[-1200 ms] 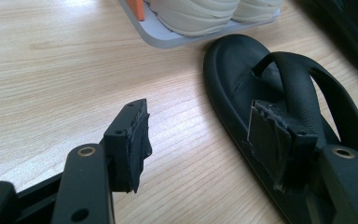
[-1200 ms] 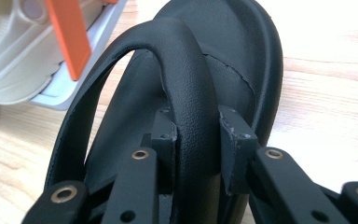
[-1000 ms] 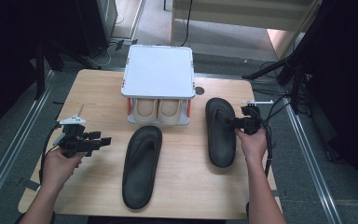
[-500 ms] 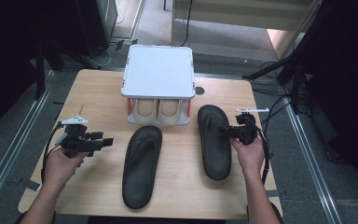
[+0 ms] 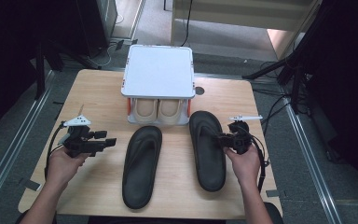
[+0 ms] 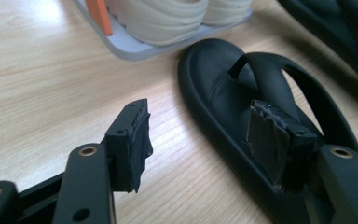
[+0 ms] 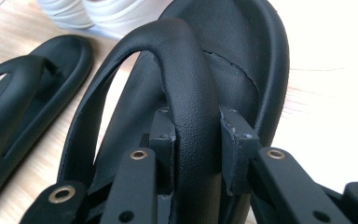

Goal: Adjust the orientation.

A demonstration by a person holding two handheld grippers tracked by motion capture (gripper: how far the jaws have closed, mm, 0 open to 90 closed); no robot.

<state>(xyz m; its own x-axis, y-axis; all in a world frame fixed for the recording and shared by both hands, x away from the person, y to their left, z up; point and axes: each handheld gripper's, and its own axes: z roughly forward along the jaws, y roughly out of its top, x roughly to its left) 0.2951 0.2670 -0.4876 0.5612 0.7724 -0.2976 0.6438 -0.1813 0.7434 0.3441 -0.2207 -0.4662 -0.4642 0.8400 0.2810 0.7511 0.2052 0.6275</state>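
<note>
Two black flip-flops lie on the wooden table (image 5: 98,88). My right gripper (image 5: 220,138) is shut on the strap of the right flip-flop (image 5: 207,154), coming in from its right side. In the right gripper view the jaws stand on either side of that strap (image 7: 186,70), with my right gripper (image 7: 198,130) low in the frame. The left flip-flop (image 5: 142,165) lies flat just left of it. My left gripper (image 5: 107,137) is open, held level and pointing right toward the left flip-flop (image 6: 242,98). Nothing sits between its pads (image 6: 137,140).
A small rack with a white lid (image 5: 158,70) stands at the table's back middle, with a pair of beige shoes (image 5: 158,109) on its lower shelf. The flip-flops' toes lie close to its front. Dark stands and cables surround the table.
My right gripper has dragged the right flip-flop leftward, closer to the other flip-flop and the rack. The left gripper has stayed where it was.
</note>
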